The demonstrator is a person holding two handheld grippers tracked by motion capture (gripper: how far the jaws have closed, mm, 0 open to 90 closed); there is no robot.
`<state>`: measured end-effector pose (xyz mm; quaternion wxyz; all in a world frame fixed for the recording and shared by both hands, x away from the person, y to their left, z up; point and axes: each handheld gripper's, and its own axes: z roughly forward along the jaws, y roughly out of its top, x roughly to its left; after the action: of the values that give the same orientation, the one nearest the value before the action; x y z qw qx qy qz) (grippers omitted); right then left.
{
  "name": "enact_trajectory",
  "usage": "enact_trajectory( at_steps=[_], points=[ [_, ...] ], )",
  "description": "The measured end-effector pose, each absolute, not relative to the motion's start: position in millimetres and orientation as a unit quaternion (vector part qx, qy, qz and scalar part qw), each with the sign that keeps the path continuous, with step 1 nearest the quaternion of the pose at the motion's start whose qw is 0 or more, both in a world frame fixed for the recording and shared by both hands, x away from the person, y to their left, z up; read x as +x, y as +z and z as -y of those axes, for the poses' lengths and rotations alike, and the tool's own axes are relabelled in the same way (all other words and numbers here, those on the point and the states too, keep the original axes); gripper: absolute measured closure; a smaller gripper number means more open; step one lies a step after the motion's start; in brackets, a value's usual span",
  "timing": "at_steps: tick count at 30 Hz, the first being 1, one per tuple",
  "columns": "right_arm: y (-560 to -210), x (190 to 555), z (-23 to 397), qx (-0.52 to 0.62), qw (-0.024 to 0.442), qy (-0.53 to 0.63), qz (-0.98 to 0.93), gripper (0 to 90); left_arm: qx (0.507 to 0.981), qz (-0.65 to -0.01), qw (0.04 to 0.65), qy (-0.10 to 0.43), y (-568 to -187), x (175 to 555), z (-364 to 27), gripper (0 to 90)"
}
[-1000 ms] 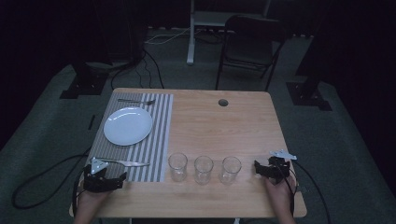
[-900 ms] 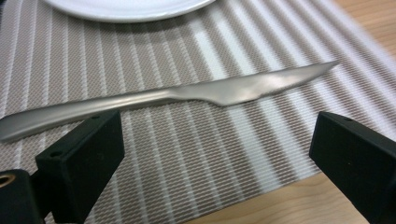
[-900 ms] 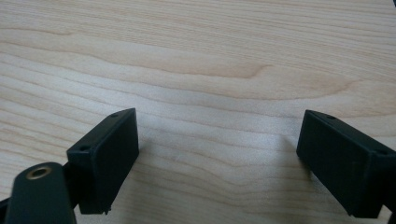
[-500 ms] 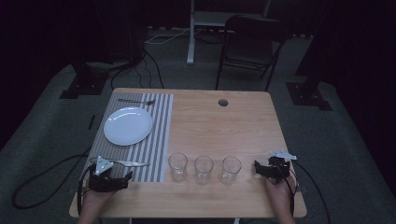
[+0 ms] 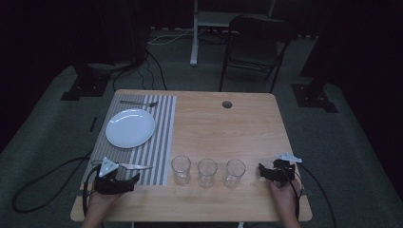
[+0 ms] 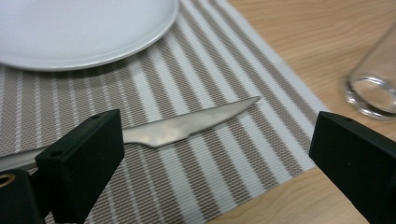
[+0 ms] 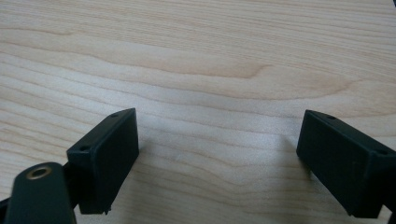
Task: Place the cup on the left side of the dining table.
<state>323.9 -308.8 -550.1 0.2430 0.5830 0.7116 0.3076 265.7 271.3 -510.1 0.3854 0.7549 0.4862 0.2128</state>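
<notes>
Silver knife (image 6: 187,127) flat on striped mat (image 6: 243,154), blade twd glasses (image 5: 181,169)

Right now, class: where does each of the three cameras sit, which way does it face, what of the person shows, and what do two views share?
High view: above the person's side, facing forward and down on the table; both forearms enter below.
Left gripper view: rides the left gripper, open black fingers over the knife on the striped placemat.
Right gripper view: rides the right gripper, facing bare wood.
Shared: high and left gripper views show the plate.

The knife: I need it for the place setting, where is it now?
In the high view the knife lies on the striped placemat, near-left, below the white plate, by the left hand-held gripper.
</notes>
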Motion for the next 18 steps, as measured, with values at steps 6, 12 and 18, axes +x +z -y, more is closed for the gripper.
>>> enact_trajectory(
  at_steps=[6,12,18],
  points=[
    [-550,324,309,0.583,0.243,0.308,-0.712,12.4,0.762,-0.474,0.386,0.215,-505,265,-261,3.8],
    [-550,324,309,0.583,0.243,0.308,-0.712,12.4,0.774,-0.450,0.394,0.207,-501,266,-248,3.8],
    [-550,324,309,0.583,0.243,0.308,-0.712,12.4,0.781,-0.416,0.428,0.184,-491,264,-236,3.8]
  ],
)
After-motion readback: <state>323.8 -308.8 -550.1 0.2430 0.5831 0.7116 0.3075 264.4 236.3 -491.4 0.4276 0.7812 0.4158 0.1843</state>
